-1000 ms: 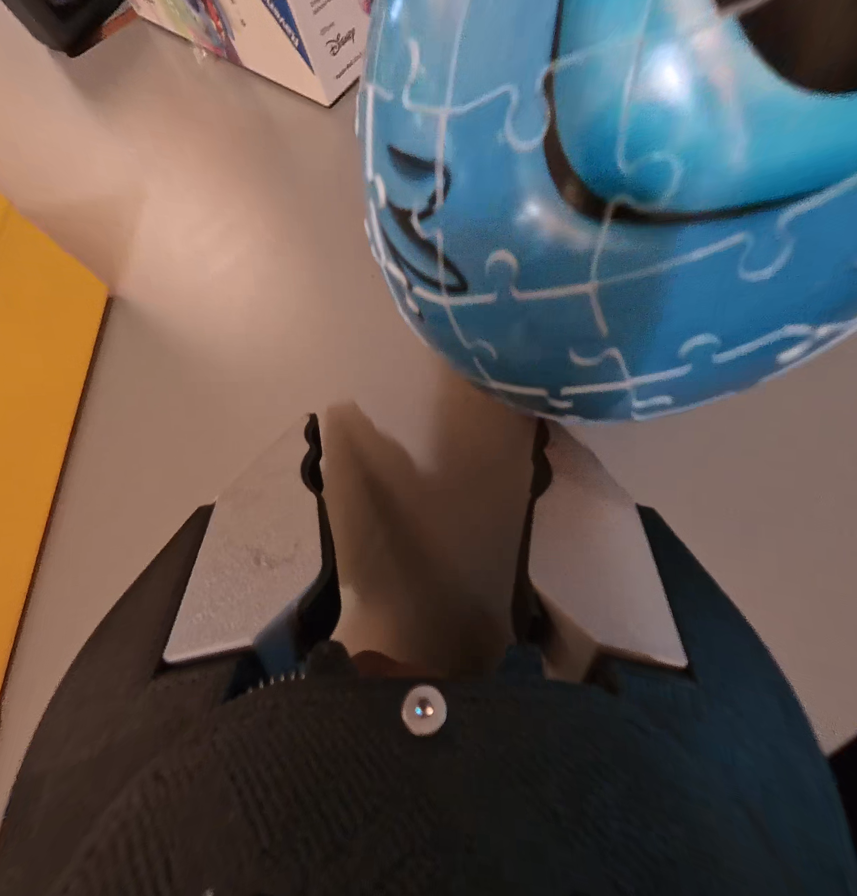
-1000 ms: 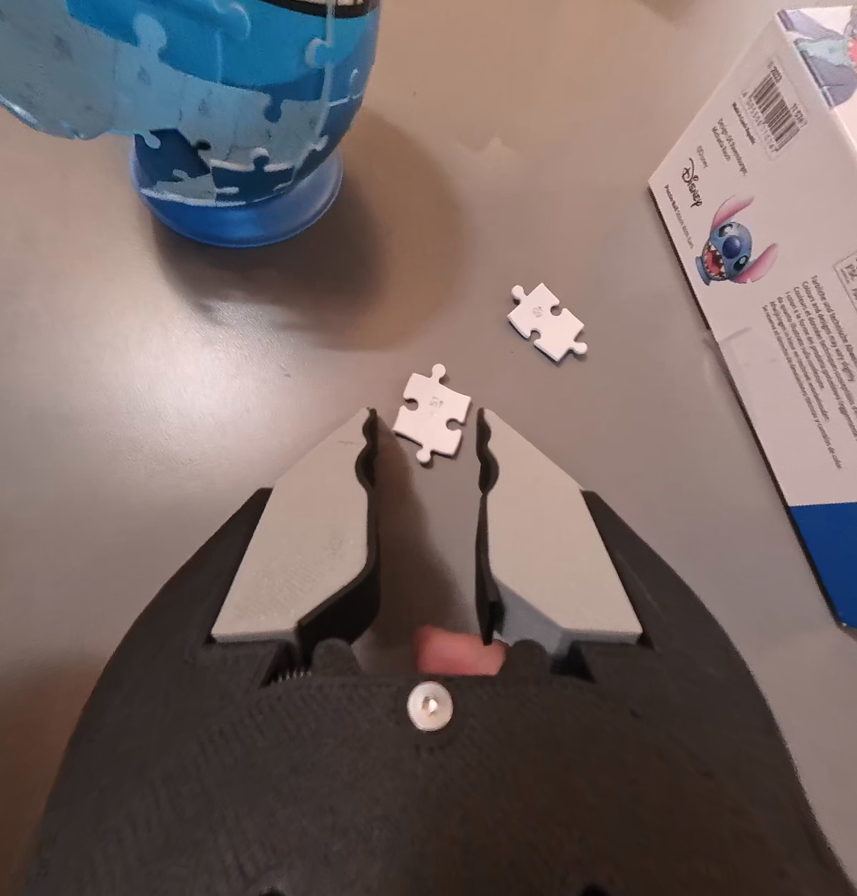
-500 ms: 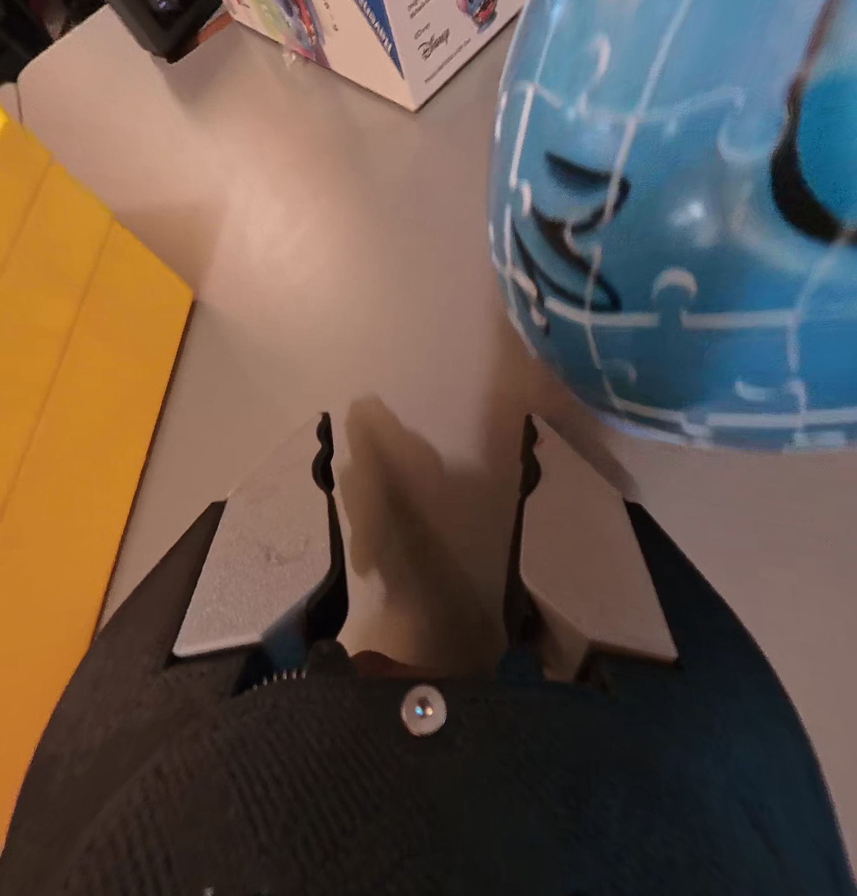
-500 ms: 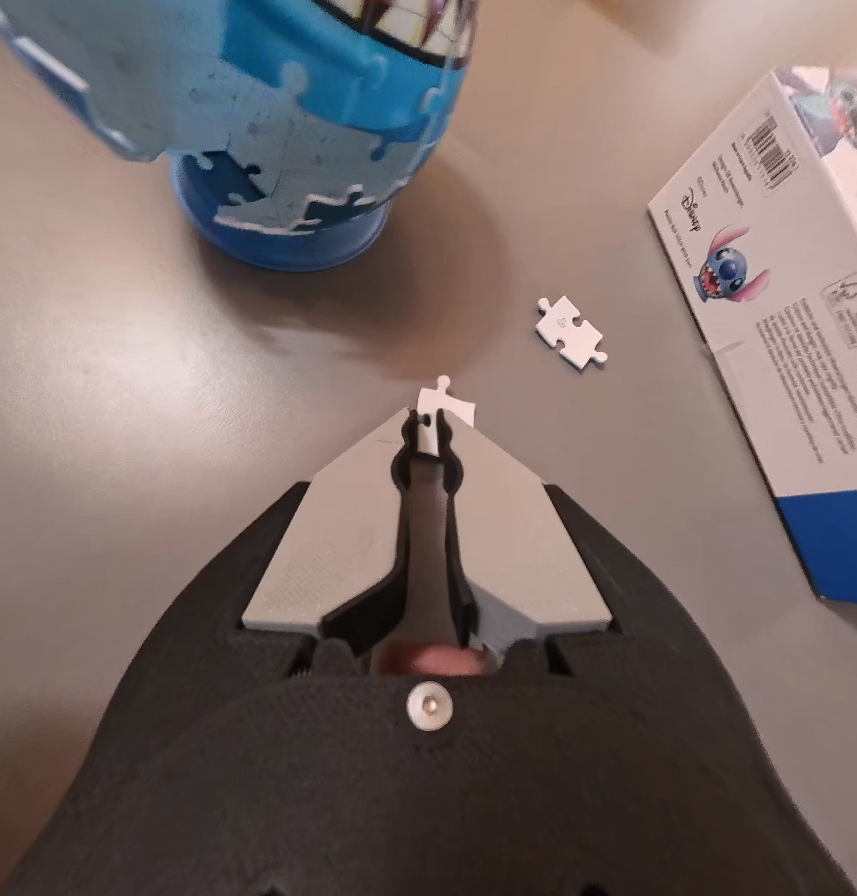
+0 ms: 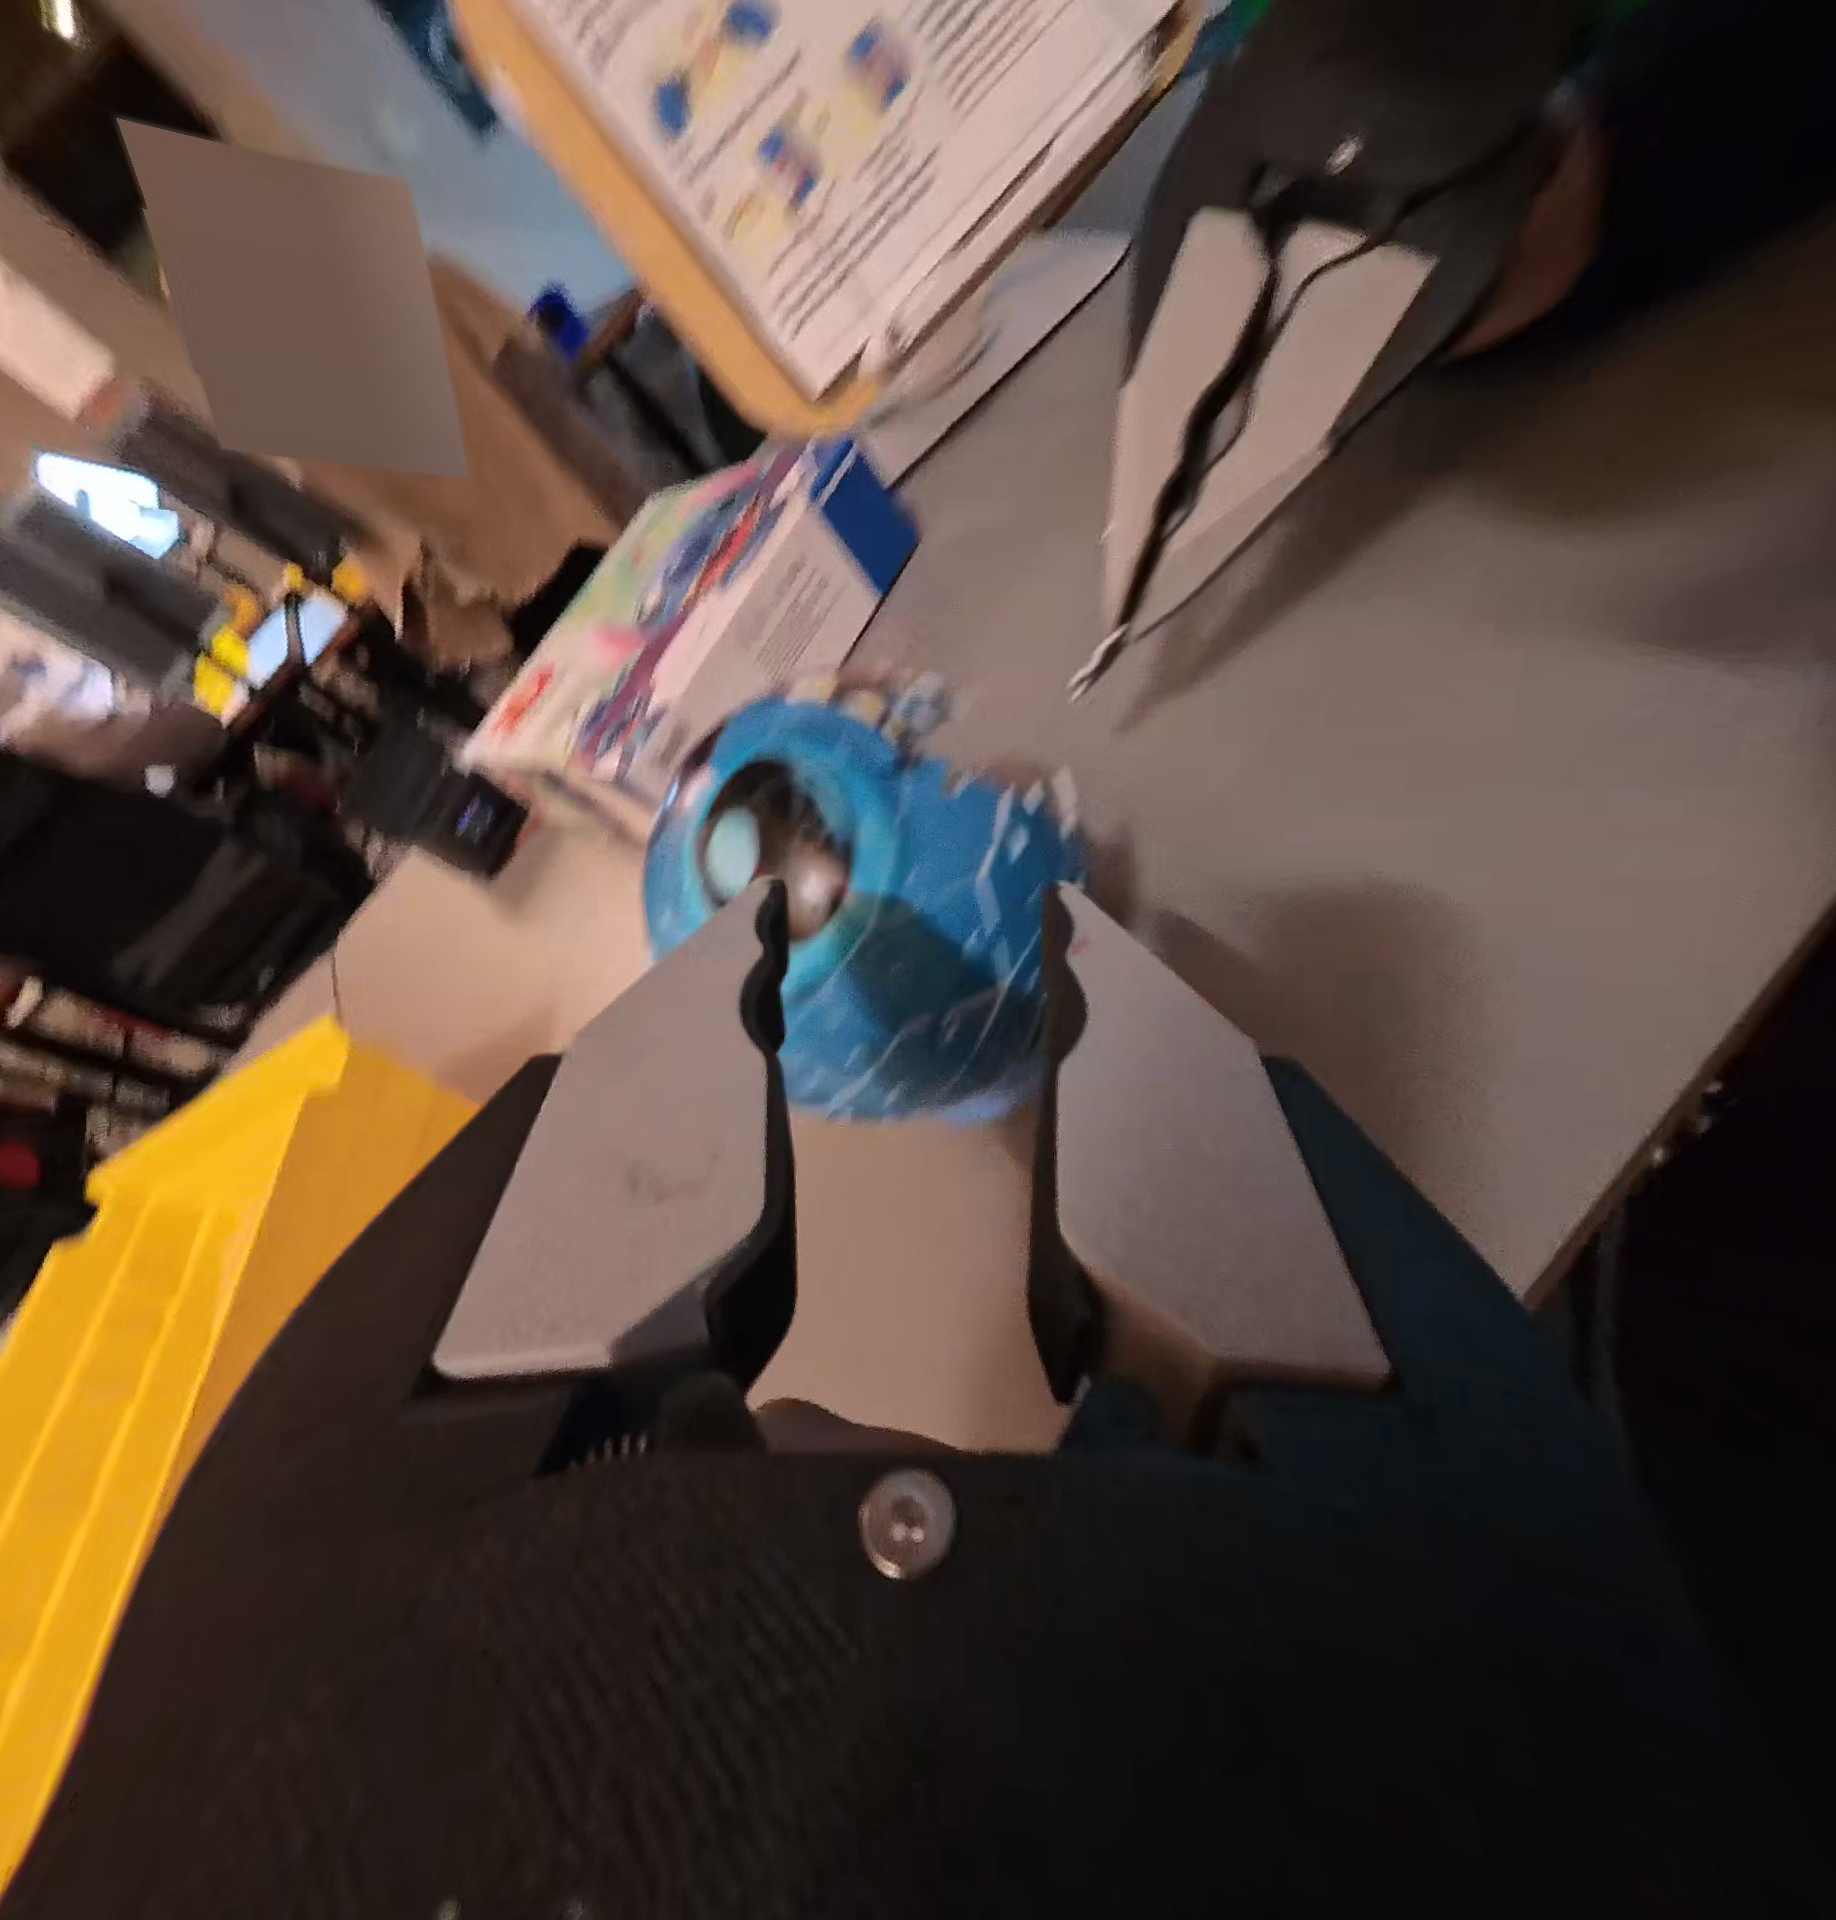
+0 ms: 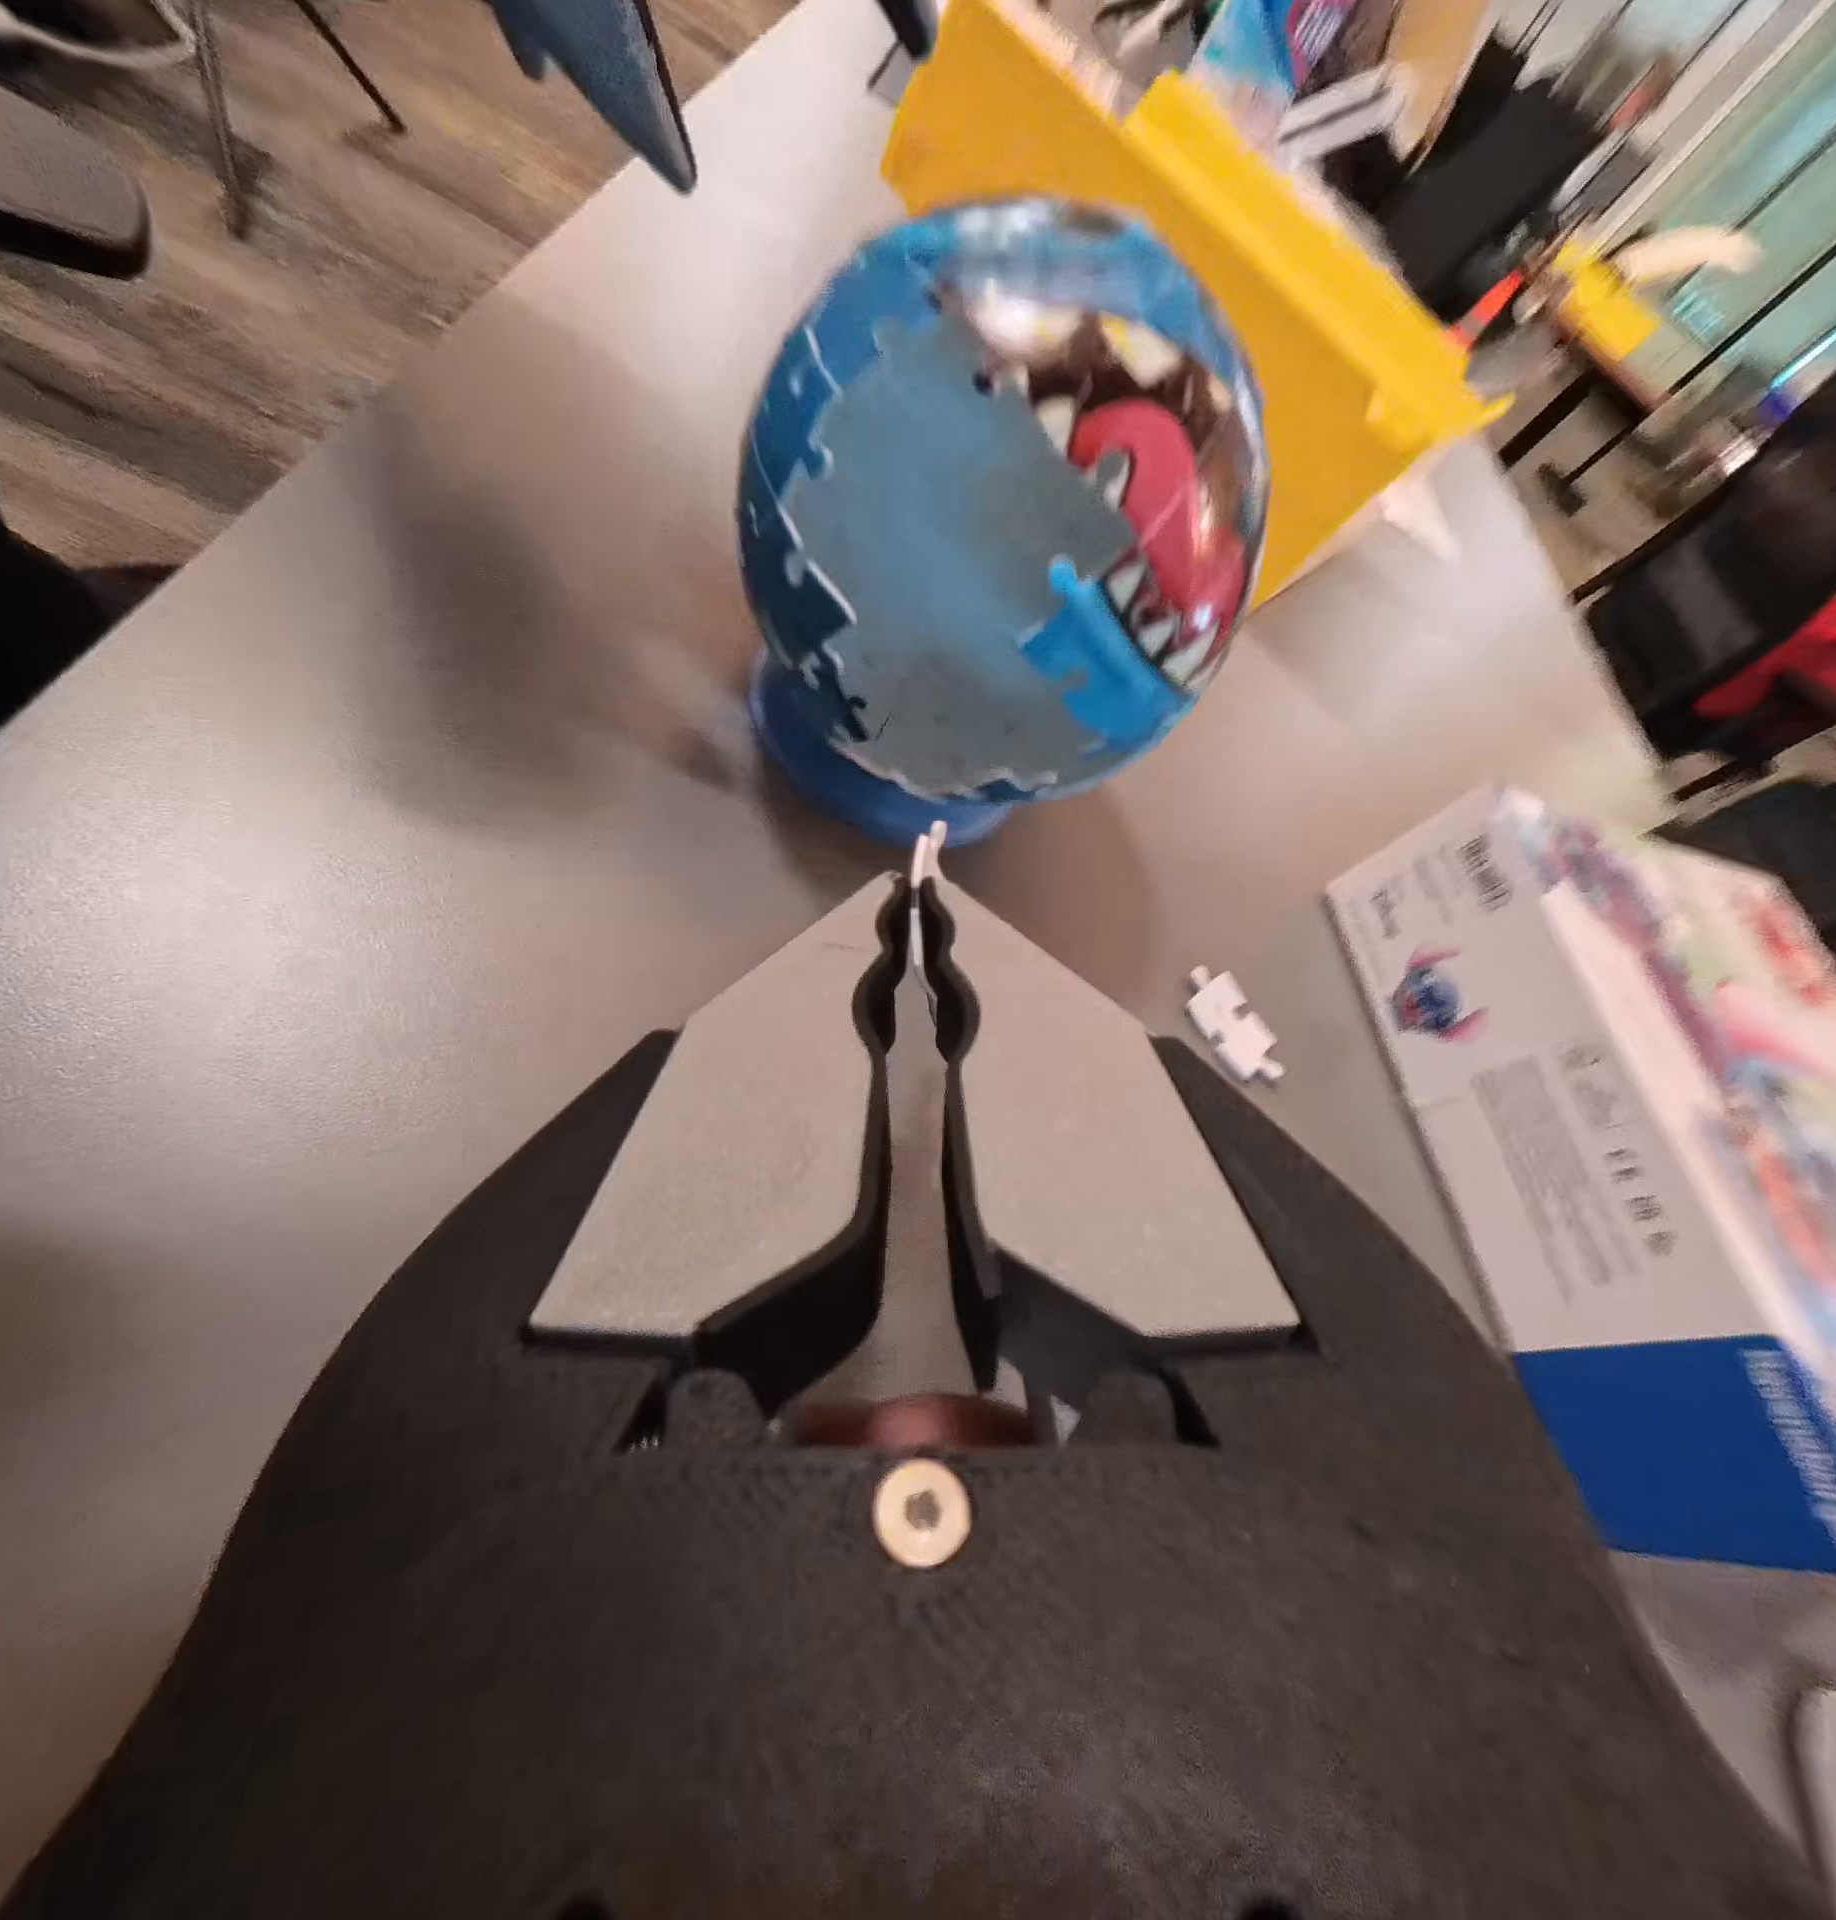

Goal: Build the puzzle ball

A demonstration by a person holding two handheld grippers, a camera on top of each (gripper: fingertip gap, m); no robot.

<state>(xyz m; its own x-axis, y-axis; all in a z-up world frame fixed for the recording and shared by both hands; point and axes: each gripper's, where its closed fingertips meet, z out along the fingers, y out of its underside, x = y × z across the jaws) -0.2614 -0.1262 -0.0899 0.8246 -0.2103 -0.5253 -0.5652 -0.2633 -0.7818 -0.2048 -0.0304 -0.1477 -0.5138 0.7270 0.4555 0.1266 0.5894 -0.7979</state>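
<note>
Printed text on the puzzle box side panel, right of the puzzle ball, plus on the leaflet behind the ball; motion blur, nothing legible.

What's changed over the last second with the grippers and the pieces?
The right gripper closed on a white puzzle piece, lifted it off the table and turned toward the puzzle ball. The left gripper pulled back, open and empty. The second piece and ball stayed put.
</note>
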